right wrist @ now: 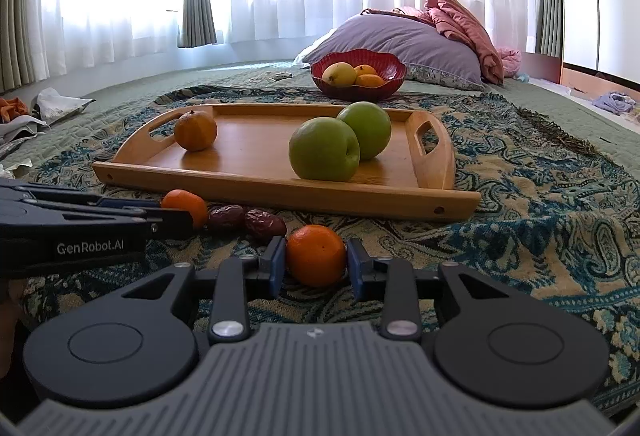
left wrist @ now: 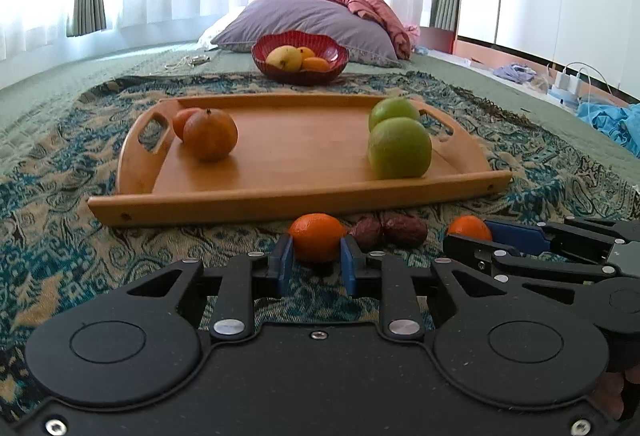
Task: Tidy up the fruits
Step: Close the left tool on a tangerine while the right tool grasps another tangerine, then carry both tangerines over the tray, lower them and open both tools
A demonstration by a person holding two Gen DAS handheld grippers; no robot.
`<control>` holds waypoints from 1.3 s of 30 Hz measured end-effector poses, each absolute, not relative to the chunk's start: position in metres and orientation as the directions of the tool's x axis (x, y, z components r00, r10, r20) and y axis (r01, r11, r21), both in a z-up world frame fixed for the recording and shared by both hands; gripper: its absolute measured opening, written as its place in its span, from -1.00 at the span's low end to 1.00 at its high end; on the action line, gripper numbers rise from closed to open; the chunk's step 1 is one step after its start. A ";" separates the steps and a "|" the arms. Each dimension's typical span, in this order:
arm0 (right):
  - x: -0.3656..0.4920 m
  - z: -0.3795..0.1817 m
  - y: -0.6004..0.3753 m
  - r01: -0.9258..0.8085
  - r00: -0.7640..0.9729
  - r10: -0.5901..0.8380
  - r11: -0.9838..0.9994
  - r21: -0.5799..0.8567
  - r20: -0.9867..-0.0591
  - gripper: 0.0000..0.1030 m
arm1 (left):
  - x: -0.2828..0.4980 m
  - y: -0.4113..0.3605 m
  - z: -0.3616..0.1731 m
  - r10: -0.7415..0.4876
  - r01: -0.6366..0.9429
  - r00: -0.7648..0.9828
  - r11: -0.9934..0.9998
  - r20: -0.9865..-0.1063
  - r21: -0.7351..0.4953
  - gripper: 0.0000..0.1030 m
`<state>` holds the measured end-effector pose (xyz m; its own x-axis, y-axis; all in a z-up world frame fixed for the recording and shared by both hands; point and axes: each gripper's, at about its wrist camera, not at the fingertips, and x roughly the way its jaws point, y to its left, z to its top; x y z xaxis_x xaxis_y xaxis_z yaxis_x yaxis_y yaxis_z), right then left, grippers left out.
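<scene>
A wooden tray (left wrist: 280, 192) (right wrist: 256, 176) lies on a patterned blanket. It holds two oranges (left wrist: 210, 134) (right wrist: 195, 130) at its left end and two green apples (left wrist: 399, 148) (right wrist: 324, 149) at its right. In front of the tray lie two small oranges and two dates (left wrist: 386, 230) (right wrist: 248, 220). My left gripper (left wrist: 316, 262) is shut on one small orange (left wrist: 317, 241) (right wrist: 185, 203) on the blanket. My right gripper (right wrist: 317, 262) is shut on the other small orange (right wrist: 316, 254) (left wrist: 469, 227).
A red bowl (left wrist: 300, 74) (right wrist: 358, 84) with yellow and orange fruit stands behind the tray. A purple pillow (left wrist: 304, 20) and pink bedding lie beyond it. Clothes and a charger (left wrist: 568, 82) sit at the right, papers (right wrist: 56, 106) at the left.
</scene>
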<state>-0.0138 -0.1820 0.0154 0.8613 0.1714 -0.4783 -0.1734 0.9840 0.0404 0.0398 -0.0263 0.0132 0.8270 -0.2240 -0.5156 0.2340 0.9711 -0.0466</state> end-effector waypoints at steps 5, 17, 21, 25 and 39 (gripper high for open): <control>-0.014 0.023 -0.181 -0.173 0.871 0.170 0.984 0.037 -0.461 -0.29 | 0.044 -0.021 0.027 -0.217 0.232 0.841 0.972 -0.496 -0.032 -0.83; 0.005 0.057 -0.186 -0.153 0.907 0.152 0.988 0.028 -0.393 -0.29 | 0.061 0.012 0.048 -0.194 0.177 0.849 0.981 -0.492 -0.081 -0.83; 0.005 0.053 -0.189 -0.150 0.900 0.151 0.988 0.033 -0.410 -0.29 | 0.048 0.013 0.035 -0.194 0.182 0.845 0.981 -0.499 -0.073 -0.83; 0.002 0.048 -0.189 -0.147 0.894 0.147 0.989 0.032 -0.424 -0.29 | 0.037 0.010 0.023 -0.210 0.202 0.831 0.977 -0.514 -0.071 -0.81; 0.001 0.042 -0.186 -0.145 0.887 0.145 0.989 0.033 -0.439 -0.28 | 0.063 -0.014 0.011 -0.271 0.229 0.803 0.963 -0.531 -0.145 -0.27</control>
<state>0.0009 -0.1864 0.0425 0.8869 0.1451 -0.4387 -0.1454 0.9888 0.0331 0.0629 -0.0140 0.0106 0.8029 -0.2711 -0.5309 0.2289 0.9625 -0.1454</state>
